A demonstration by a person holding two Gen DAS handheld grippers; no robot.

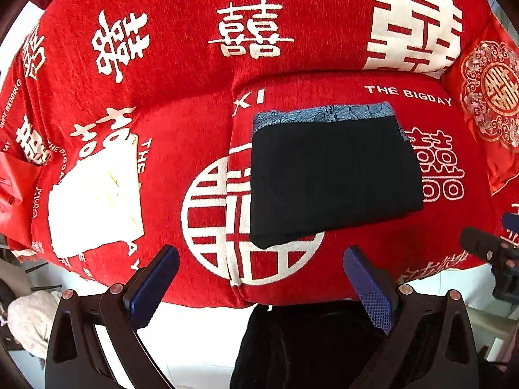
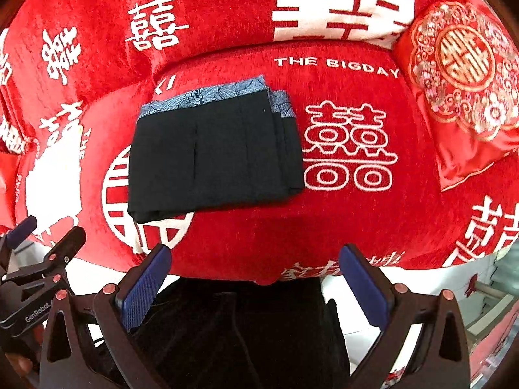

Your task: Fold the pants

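The black pants lie folded in a neat stack on the red sofa cover, at about 11 o'clock from the right gripper. The folding looks done, so maybe just a last pat. Both the right and the left gripper are spread wide, holding nothing. The cover says "THE BIGDAY".

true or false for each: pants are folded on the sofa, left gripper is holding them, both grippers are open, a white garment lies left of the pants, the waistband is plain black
1. The pants lie folded on the sofa seat. True.
2. The left gripper holds them. False: it is empty, short of the pants.
3. Both grippers are open. True; the right gripper is too.
4. A white garment lies left of the pants. True.
5. The waistband is plain black. False: blue patterned.
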